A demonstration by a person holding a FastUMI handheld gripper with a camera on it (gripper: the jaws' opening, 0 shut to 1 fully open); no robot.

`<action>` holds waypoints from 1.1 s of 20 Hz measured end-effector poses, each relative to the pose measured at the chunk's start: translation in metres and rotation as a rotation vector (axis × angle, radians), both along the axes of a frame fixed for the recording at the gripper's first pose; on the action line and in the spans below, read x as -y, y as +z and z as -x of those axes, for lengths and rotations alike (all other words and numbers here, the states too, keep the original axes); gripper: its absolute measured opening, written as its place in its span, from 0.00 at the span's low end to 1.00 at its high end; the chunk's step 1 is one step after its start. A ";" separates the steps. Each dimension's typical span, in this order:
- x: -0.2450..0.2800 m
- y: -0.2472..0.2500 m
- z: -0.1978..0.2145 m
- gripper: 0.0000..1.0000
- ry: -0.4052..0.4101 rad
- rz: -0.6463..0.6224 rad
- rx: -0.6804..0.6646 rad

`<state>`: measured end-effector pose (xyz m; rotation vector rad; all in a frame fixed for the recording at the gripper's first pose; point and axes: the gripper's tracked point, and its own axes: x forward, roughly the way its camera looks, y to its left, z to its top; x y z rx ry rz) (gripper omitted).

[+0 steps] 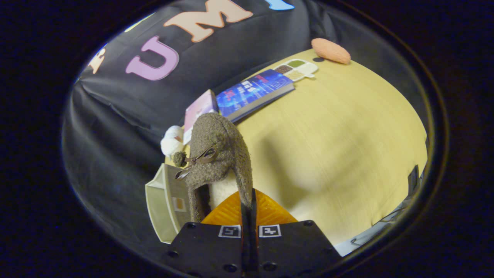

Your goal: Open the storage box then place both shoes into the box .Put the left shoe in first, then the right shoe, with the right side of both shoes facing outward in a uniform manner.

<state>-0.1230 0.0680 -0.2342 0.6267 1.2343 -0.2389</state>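
A brown fuzzy shoe [220, 154] with a small bow and a pompom hangs in the air straight ahead of my fingers, toe pointing away, its pale lining showing at the opening. My gripper [249, 206] is shut on the shoe's collar edge, both fingers pressed together on the thin rim. The view is tilted. Below and beside the shoe stands the pale storage box [164, 202], part of it hidden behind the shoe and the gripper body.
On the wooden table [339, 146] beyond the shoe lie a blue book [254, 94], a pink box [198, 112], a white paint palette [299, 68], an orange pad [330, 50] and a white soft object [171, 141]. The black cloth wall stands behind.
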 end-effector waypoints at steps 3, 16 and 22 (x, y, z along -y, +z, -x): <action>-0.043 0.025 -0.024 0.04 0.080 -0.049 0.053; -0.185 0.029 -0.026 0.04 0.300 -0.198 0.028; -0.192 0.003 -0.006 0.04 0.291 -0.116 -0.037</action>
